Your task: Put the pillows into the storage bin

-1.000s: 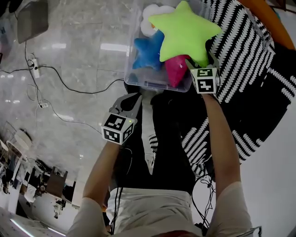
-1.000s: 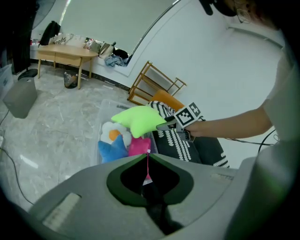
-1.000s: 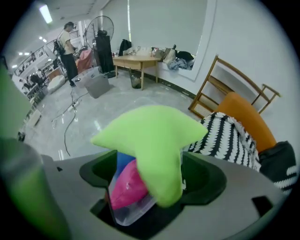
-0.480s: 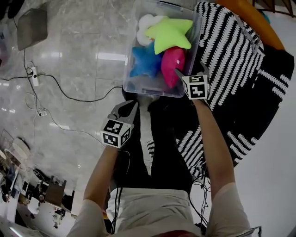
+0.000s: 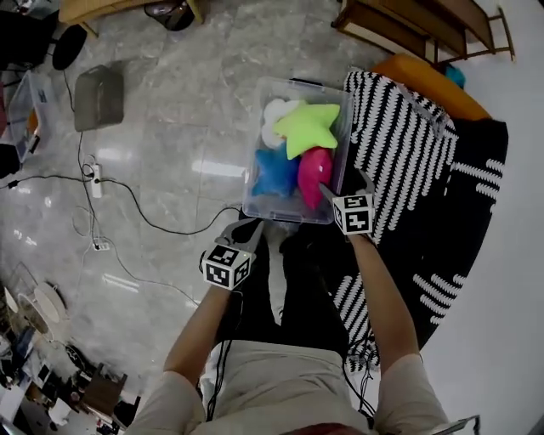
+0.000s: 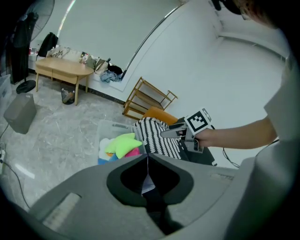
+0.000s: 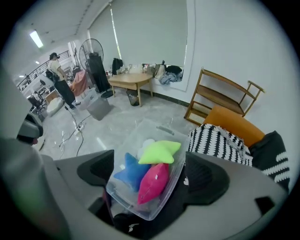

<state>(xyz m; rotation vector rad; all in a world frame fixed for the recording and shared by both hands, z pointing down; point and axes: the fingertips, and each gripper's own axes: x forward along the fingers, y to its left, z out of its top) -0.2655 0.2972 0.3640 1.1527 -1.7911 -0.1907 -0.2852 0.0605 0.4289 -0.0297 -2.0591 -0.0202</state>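
Observation:
A clear storage bin (image 5: 285, 214) stands on the marble floor and holds a green star pillow (image 5: 308, 127), a blue star pillow (image 5: 274, 172), a pink pillow (image 5: 314, 174) and a white one (image 5: 274, 119). My right gripper (image 5: 344, 185) hovers above the bin's near right corner; its jaws have just been opening and stand open with nothing between them. The right gripper view looks down on the green star (image 7: 159, 152) and the pink pillow (image 7: 152, 183). My left gripper (image 5: 251, 229) hangs near the bin's front edge, shut and empty.
A black-and-white striped cushion (image 5: 408, 144) and an orange cushion (image 5: 433, 85) lie right of the bin. A wooden rack (image 5: 425, 25) stands behind them. A power strip with cable (image 5: 93, 178) and a grey box (image 5: 98, 95) sit on the floor to the left.
The green star pillow left my right gripper and now lies in the bin. Both grippers have risen away from the bin, and the view has pulled back.

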